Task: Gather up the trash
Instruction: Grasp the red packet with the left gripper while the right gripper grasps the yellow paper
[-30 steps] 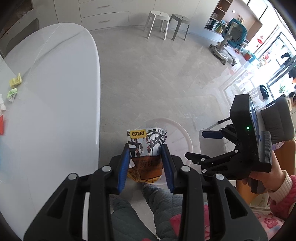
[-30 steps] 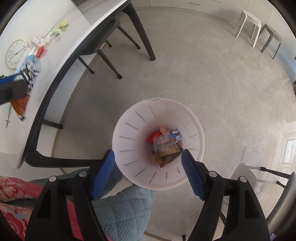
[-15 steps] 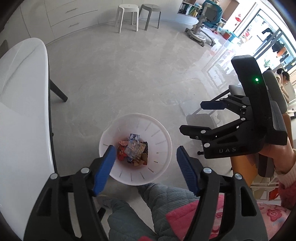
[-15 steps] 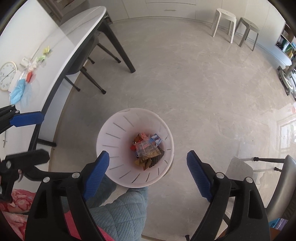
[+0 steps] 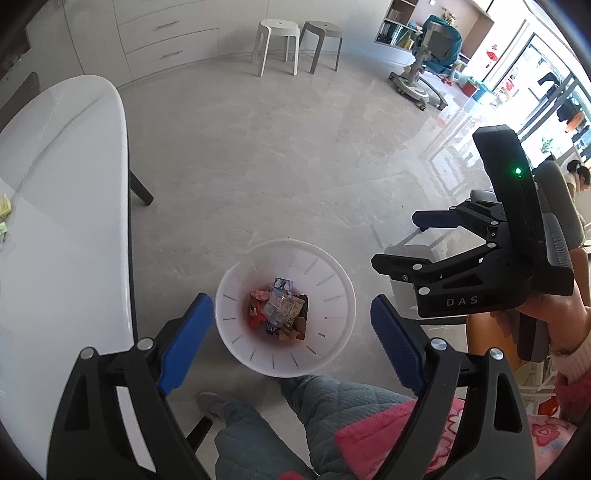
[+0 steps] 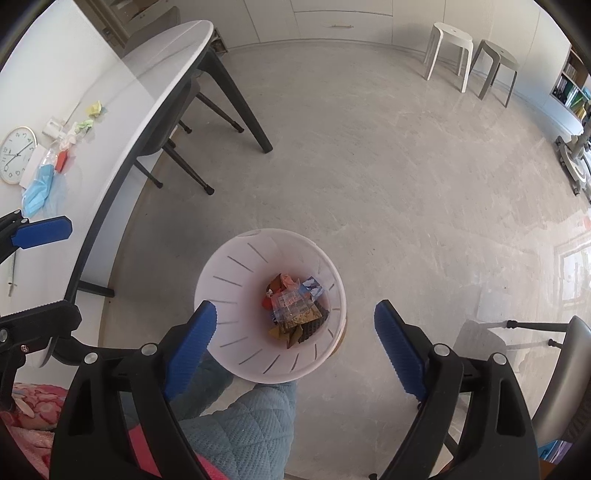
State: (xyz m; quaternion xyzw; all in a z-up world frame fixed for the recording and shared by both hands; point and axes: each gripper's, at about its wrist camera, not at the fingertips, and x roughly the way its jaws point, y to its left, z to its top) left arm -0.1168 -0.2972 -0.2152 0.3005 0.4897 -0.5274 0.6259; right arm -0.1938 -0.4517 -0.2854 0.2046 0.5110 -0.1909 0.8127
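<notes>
Wrappers (image 5: 281, 313) piled in the bottom of white bin (image 5: 334, 284) on the floor, so both drops land there. Left gripper (image 5: 291, 334) and right gripper (image 6: 295, 334) hover above bin, fingers apart, empty. More trash (image 6: 55, 162) left of bin on table (image 6: 110, 110).

A home's living and dining room: grey marble-look floor (image 6: 369, 166), a white table (image 5: 62, 206) left of the fingers, built-in drawers (image 5: 166, 40) along the wall ahead, two stools (image 6: 469, 55) beyond them, a bookshelf (image 5: 399, 29) and a child's desk chair (image 5: 432, 55) to the far right.
</notes>
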